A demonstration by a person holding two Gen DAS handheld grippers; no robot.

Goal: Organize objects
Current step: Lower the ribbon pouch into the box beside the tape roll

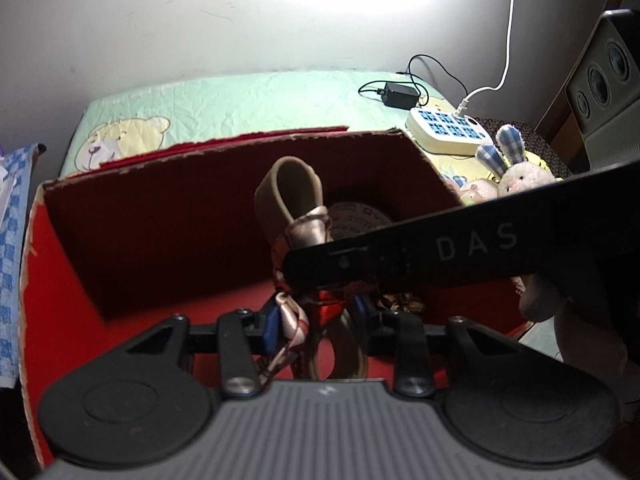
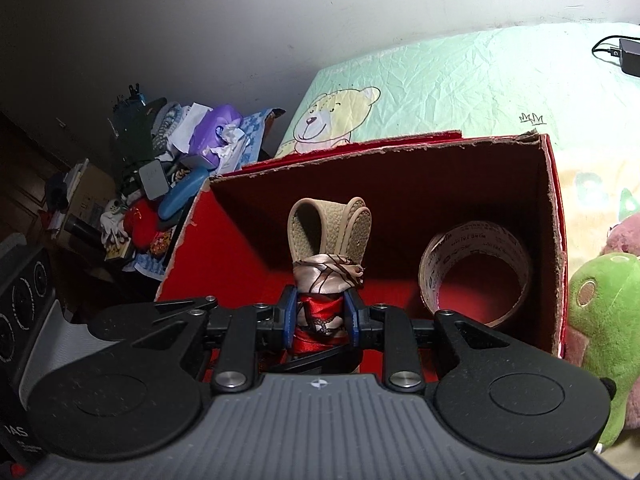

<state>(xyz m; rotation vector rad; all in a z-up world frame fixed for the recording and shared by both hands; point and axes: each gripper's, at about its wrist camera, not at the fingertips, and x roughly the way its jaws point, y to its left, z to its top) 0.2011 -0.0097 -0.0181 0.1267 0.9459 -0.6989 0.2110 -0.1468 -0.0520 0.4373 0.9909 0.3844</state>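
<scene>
A beige leather strap (image 2: 320, 228), folded into a loop and wound with a pink and red satin scarf (image 2: 326, 272), hangs upright over an open red cardboard box (image 2: 556, 240). My right gripper (image 2: 322, 316) is shut on the red scarf wrap just below the loop. My left gripper (image 1: 316, 318) is shut on the same bundle lower down, with scarf and strap (image 1: 288, 196) between its blue pads. The black side of the right-hand tool (image 1: 460, 246) crosses the left wrist view and hides part of the bundle. A roll of tape (image 2: 476, 272) stands on edge inside the box, at its right.
The box rests on a mint bedsheet with a bear print (image 2: 440, 80). A white power strip (image 1: 448, 130), a black adapter (image 1: 400, 94) and a plush rabbit (image 1: 516, 172) lie to the right, next to a speaker (image 1: 604, 80). A green plush (image 2: 600, 312) touches the box. Clutter (image 2: 168, 176) is piled at the left.
</scene>
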